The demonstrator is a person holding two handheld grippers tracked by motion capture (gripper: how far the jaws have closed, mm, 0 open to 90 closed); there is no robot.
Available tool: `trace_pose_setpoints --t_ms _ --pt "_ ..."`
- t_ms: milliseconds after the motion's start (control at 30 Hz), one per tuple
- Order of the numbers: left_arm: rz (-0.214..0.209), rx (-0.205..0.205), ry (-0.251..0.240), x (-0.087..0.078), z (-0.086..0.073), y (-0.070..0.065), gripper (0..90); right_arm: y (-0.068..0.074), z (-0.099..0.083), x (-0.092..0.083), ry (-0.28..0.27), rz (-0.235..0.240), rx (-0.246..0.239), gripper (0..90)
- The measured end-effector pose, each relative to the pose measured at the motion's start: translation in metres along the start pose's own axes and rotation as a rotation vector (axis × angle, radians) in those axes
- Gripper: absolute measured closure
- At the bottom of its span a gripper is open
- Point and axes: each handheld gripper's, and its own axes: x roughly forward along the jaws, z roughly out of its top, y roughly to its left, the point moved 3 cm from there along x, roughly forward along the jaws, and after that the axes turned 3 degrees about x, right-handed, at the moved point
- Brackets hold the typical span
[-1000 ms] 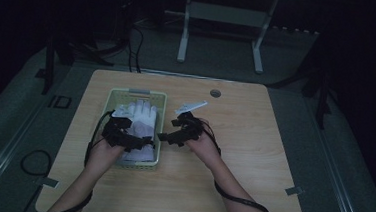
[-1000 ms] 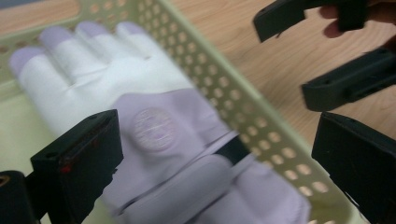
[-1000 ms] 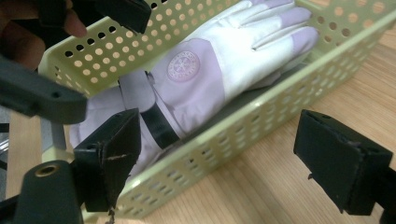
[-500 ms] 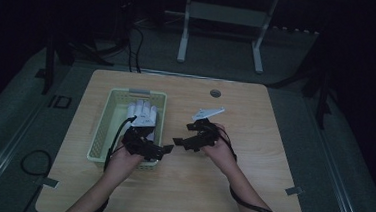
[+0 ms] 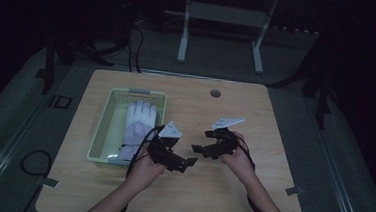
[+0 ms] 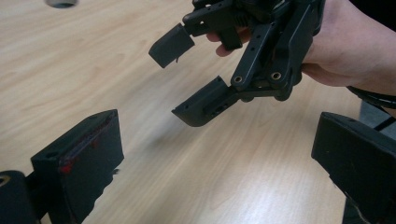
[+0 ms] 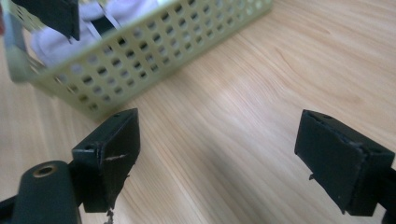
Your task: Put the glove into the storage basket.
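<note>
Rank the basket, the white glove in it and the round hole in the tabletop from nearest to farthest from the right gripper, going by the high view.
From the right gripper, open over bare wood:
1. Basket, to its left; its near wall is closest.
2. White glove, inside the basket, slightly farther in.
3. Round hole, up near the table's far edge.

The basket and glove are close; the hole is plainly farthest.

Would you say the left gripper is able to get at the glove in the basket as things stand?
Probably yes: the left gripper is open beside the basket, and the glove lies uncovered inside.
</note>
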Motion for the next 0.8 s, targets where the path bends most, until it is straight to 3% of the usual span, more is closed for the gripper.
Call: trace_pose_setpoints --t_ms 200,333,533,800 --pt "-0.037 0.017 0.010 0.019 -0.006 -0.011 2.3 -0.009 -0.018 -0.010 -0.004 -0.013 0.001 14.1" --pt "-0.058 0.008 0.015 0.031 -0.011 -0.016 2.3 -0.016 -0.032 -0.015 0.019 -0.044 0.004 13.8" --pt "-0.094 0.035 0.019 0.047 -0.016 -0.026 2.3 -0.024 -0.052 -0.028 0.000 -0.064 0.009 13.4" --pt "-0.133 0.058 0.065 0.072 -0.028 -0.037 2.3 -0.032 -0.076 -0.039 -0.009 -0.082 0.026 12.6"
